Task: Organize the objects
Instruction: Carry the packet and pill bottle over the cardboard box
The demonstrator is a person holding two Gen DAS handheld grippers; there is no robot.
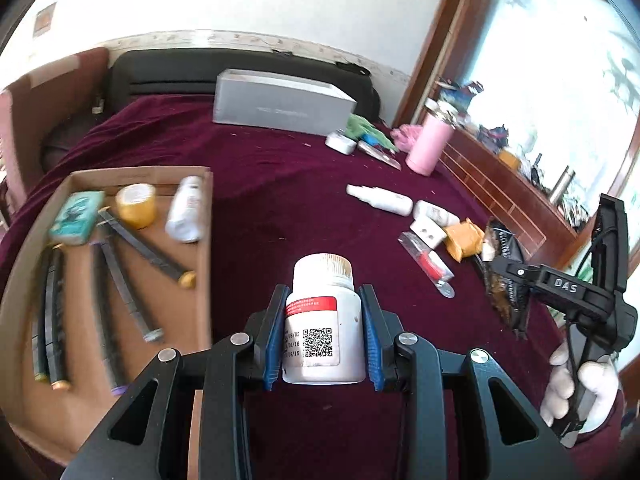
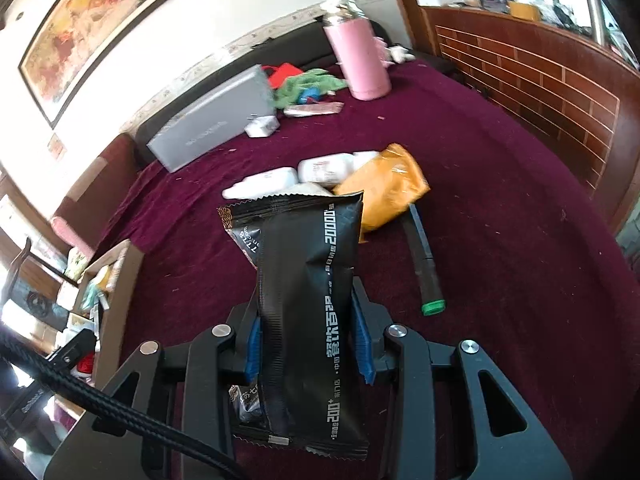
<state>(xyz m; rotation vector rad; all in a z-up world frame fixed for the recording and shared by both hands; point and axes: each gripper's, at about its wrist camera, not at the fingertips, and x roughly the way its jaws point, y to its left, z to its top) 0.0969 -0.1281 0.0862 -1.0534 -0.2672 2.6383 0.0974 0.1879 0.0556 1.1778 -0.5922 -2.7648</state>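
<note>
Two grippers are loaded at once. The left gripper (image 1: 324,332) pinches a white plastic pill bottle with a red label (image 1: 323,320) squarely between its blue pads, held above the maroon cloth just beside the right wall of the shallow cardboard box (image 1: 120,178). The right gripper (image 2: 306,336) clamps a black foil snack packet (image 2: 304,300) around its middle, over the cloth near the orange pouch (image 2: 384,188). I'd say the bottle goes first: carry it left over the box wall and lower it into the bare patch near the white squeeze bottle (image 1: 186,210), clear of the dark combs (image 1: 132,276). Release only once it rests on the box floor.
</note>
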